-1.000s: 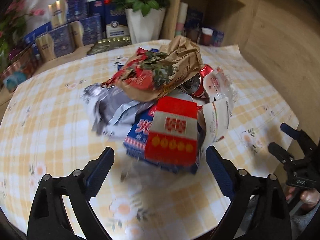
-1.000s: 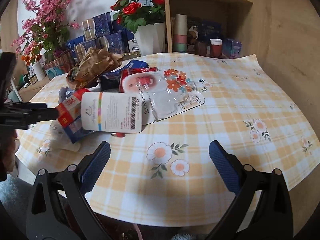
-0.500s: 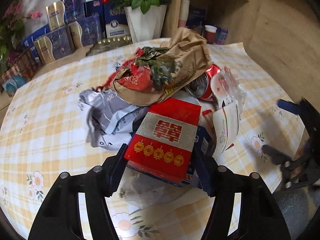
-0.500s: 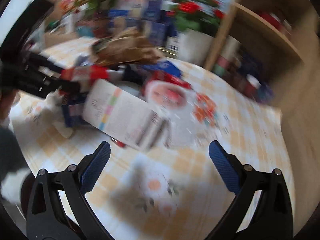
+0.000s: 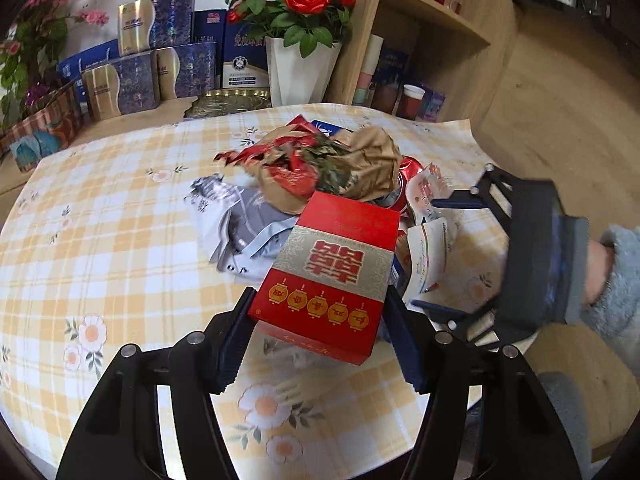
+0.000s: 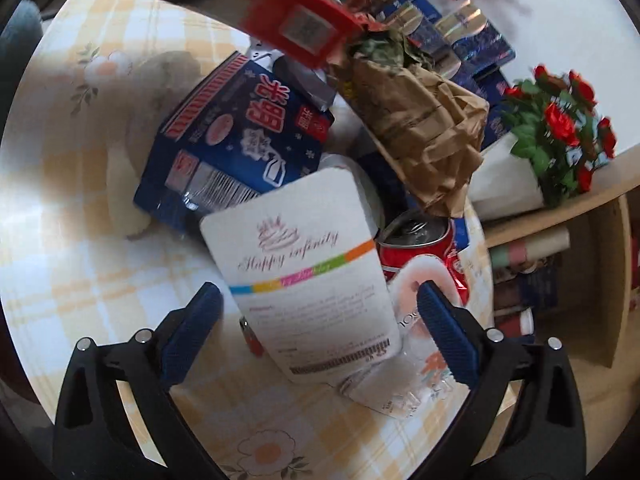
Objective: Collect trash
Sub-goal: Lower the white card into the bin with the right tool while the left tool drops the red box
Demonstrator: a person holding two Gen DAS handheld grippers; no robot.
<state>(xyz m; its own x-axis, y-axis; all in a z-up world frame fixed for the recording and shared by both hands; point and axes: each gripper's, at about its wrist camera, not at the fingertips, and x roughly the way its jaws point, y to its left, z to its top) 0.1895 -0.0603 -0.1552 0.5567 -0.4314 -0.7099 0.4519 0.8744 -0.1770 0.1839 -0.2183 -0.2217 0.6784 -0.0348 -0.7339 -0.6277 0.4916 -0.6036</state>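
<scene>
A heap of trash lies on the yellow checked tablecloth (image 5: 100, 240). My left gripper (image 5: 320, 336) is shut on a red box with a gold band (image 5: 332, 276) and holds it tilted just above the cloth. The same red box (image 6: 304, 24) crosses the top of the right wrist view. My right gripper (image 6: 320, 320) is rolled on its side at the heap's right edge. Its jaws are closing around a white printed card (image 6: 312, 268), with a gap still at each pad. Behind the card are a blue box (image 6: 240, 140), a red can (image 6: 420, 248) and a crumpled brown paper bag (image 6: 424, 132).
A grey plastic bag (image 5: 236, 220) lies left of the heap, and a clear blister pack (image 6: 420, 360) sits under the card. A white vase of red roses (image 5: 296, 68), blue gift boxes (image 5: 132, 80) and a wooden shelf (image 5: 436, 20) stand behind. A grey sleeve (image 5: 616, 276) holds the right gripper.
My left gripper has closed on the red box and raised it a little. My right gripper has rolled on its side and moved in onto the heap, around the white card.
</scene>
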